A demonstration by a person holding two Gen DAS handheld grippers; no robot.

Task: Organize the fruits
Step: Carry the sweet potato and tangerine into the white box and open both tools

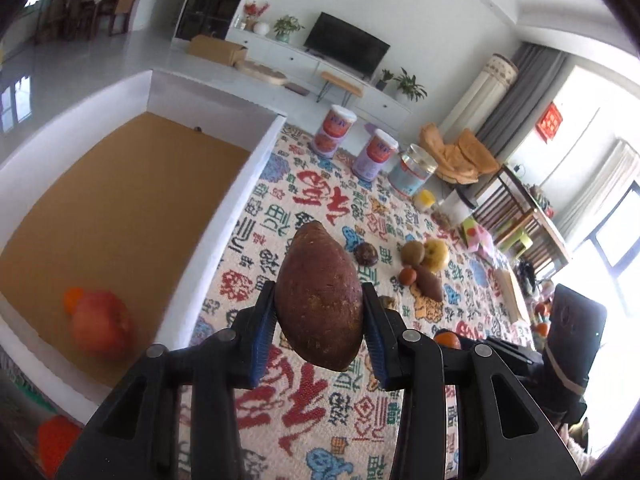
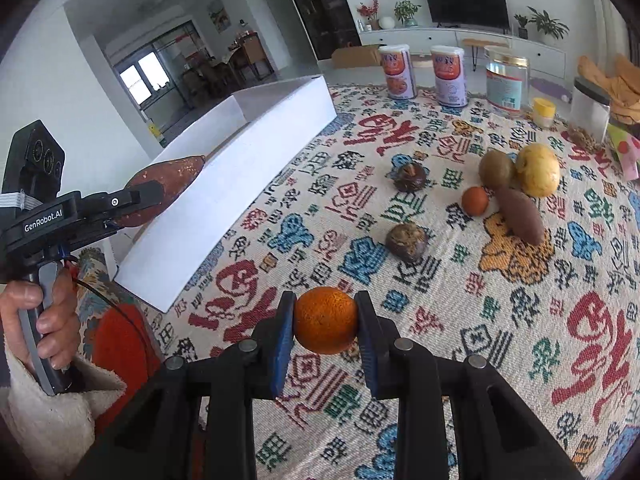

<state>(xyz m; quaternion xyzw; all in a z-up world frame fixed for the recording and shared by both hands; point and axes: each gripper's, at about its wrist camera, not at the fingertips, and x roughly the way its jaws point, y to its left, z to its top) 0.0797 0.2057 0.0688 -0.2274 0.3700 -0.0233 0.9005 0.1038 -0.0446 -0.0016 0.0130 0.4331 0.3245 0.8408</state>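
Above the patterned cloth (image 2: 500,320), the left hand-held gripper (image 1: 319,304) clamps a sweet potato (image 1: 320,300), the right hand-held gripper (image 2: 325,320) an orange (image 2: 325,319), both angled downward.

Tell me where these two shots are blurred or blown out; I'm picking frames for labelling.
Left wrist view: the red apple in the white box is smeared by blur, the window side at right is blown out, and the sweet potato in the left claw is sharp. Right wrist view: crisp overall, the orange is clear, and straight edges bow from the fisheye.
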